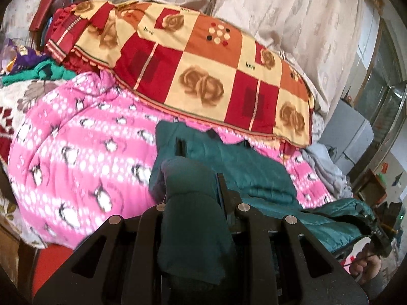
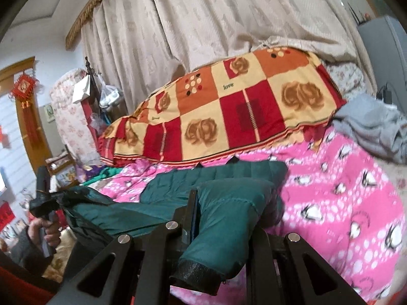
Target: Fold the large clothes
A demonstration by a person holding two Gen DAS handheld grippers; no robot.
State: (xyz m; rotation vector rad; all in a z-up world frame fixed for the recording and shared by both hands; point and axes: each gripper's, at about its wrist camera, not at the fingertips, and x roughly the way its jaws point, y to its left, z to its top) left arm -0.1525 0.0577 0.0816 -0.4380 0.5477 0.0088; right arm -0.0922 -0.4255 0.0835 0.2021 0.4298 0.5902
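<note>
Left gripper (image 1: pixel 201 175) is clamped on a sleeve of the teal quilted jacket (image 1: pixel 241 167), its jaws almost closed with the padded cloth bunched between them and draped back over the linkage. It points moderately downward over the bed. In the right wrist view, the person's left hand (image 2: pixel 48 231) grips its handle at the far left, a dark sleeve behind it.

Right gripper (image 2: pixel 203 211) pinches the other sleeve, jaws fully closed on the fabric, the black ribbed cuff (image 2: pixel 195 274) hanging toward the camera; it tilts slightly downward. The left wrist view shows that gripper at the far right edge, with the person's right hand (image 1: pixel 366 267) under it.

The jacket's body lies on a pink penguin-print quilt (image 1: pixel 84 157) spread over the bed. Behind it rests a red, orange and cream checked rose-print cover (image 1: pixel 211 76), and beige curtains (image 2: pixel 203 20) hang beyond. A grey garment (image 2: pixel 376 127) sits crumpled at the quilt's right side, green cloth (image 1: pixel 48 71) at its left. A red knot ornament (image 2: pixel 24 89) hangs on a wooden door frame.
</note>
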